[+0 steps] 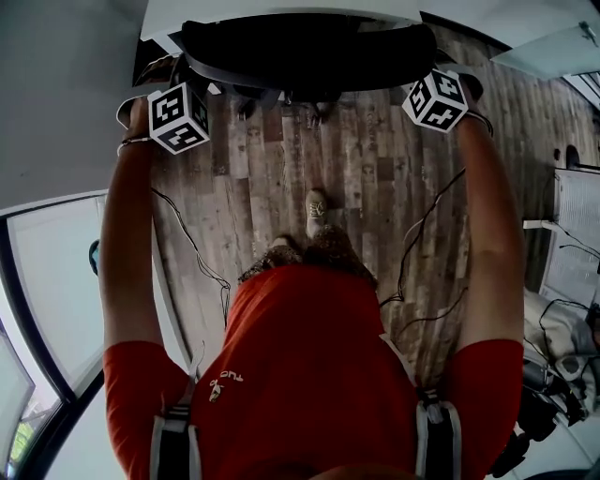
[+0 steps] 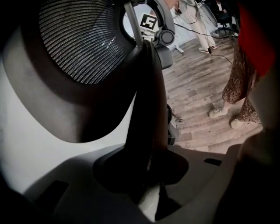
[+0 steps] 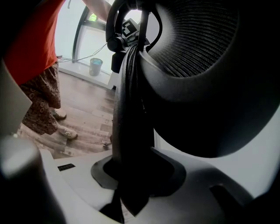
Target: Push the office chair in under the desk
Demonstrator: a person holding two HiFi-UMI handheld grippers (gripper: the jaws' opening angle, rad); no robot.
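The black office chair [image 1: 309, 52] stands at the top of the head view, its seat largely under the white desk [image 1: 281, 11]. Both arms reach forward to its backrest. My left gripper [image 1: 176, 77] grips the backrest's left edge, and my right gripper [image 1: 452, 77] grips the right edge. In the left gripper view the dark backrest frame [image 2: 146, 109] runs between the jaws of the left gripper [image 2: 148, 175], with the mesh back [image 2: 83, 39] to its left. In the right gripper view the same frame [image 3: 131, 109] sits clamped in the right gripper [image 3: 131, 183], beside the mesh [image 3: 197, 35].
Grey wood-plank floor [image 1: 281, 178] lies below, with thin cables [image 1: 187, 244] trailing across it. Glass panels [image 1: 47, 281] stand at the left and a white rack [image 1: 572, 234] at the right. A small pale bucket [image 3: 95, 66] sits by the window. My own shoe [image 1: 316, 211] is behind the chair.
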